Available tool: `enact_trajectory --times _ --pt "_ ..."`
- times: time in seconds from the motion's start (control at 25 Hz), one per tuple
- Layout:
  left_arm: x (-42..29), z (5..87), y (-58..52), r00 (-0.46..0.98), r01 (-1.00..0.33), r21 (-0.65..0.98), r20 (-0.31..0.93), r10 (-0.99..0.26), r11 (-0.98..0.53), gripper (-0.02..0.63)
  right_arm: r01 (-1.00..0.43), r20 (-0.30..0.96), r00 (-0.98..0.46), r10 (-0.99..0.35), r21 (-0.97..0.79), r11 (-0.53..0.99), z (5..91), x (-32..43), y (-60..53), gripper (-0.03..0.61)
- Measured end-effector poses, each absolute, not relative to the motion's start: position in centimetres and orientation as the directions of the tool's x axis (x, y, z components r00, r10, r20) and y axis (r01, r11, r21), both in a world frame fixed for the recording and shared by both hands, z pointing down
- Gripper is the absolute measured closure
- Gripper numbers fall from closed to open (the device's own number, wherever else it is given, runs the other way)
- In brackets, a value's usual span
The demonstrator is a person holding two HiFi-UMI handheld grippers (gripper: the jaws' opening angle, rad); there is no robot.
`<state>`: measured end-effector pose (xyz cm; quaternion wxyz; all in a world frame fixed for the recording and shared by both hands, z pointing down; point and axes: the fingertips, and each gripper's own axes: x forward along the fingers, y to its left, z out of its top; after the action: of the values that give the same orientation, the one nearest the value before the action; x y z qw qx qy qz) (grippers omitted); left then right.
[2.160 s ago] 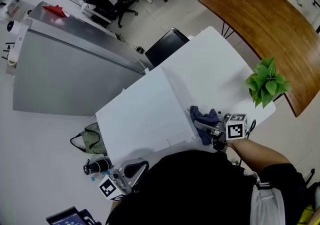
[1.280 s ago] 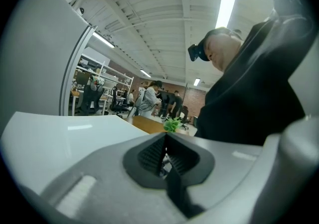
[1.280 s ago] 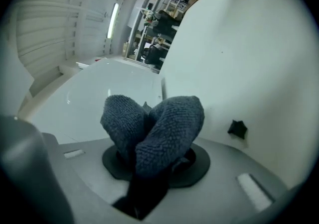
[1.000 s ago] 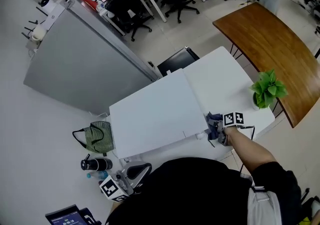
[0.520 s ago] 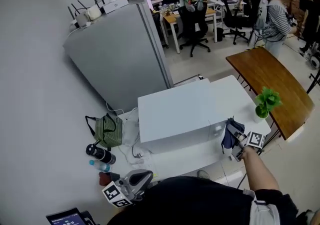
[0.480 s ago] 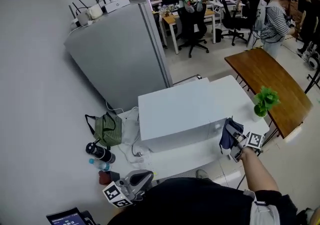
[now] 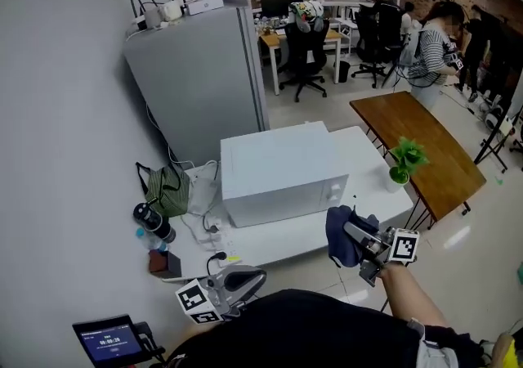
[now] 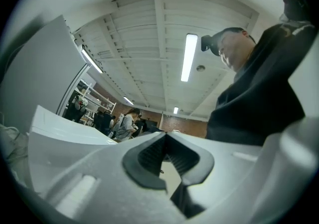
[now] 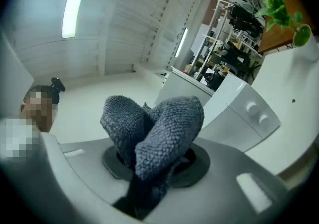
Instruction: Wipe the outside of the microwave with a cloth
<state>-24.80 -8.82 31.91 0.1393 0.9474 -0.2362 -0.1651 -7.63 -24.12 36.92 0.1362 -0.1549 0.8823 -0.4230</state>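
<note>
Open-plan office, desks and chairs across the top of the frame. Tall grey cabinet (image 7: 196,72) at upper left; brown wooden table (image 7: 413,141) at right; white table (image 7: 294,235) at centre, bearing the white microwave (image 7: 282,172). Green bag (image 7: 166,189), contents unseen, and black bottle (image 7: 149,221) at left; white pot (image 7: 399,176) with green plant (image 7: 406,154) at right. Right gripper (image 7: 358,235), lower right, clamped on a blue-grey cloth (image 7: 339,235), near the microwave's front but apart from it. Left gripper (image 8: 165,141), bottom centre, jaws together, empty.

Bare table (image 7: 286,237) strip open before the microwave (image 7: 278,170), bag (image 7: 166,188), bottle (image 7: 151,221) and cables (image 7: 203,226) crowding its left side, plant (image 7: 404,160) near its right, fridge (image 7: 196,88) behind.
</note>
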Motion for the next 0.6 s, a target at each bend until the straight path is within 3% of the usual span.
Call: enact_trajectory --times 0.24,0.4,0.6 --pt "-15.4 32.2 -7.4 0.805 -0.450 0.374 -0.223 -0.549 -0.811 0.611 -0.130 -0.126 -0.945 -0.300 -0.699 0.703 34.4 -1.0 -20.6 0.468" --pt "-6.7 33.3 -4.8 0.840 -0.430 0.394 -0.154 -0.520 -0.812 0.611 -0.151 -0.027 -0.978 -0.205 -0.582 0.799 35.4 3.7 -16.6 0.468" --pt "-4.5 32.8 -3.0 0.795 -0.498 0.398 -0.143 -0.589 -0.770 0.611 -0.082 0.007 -0.996 -0.092 -0.531 0.843 36.6 5.1 -12.7 0.466"
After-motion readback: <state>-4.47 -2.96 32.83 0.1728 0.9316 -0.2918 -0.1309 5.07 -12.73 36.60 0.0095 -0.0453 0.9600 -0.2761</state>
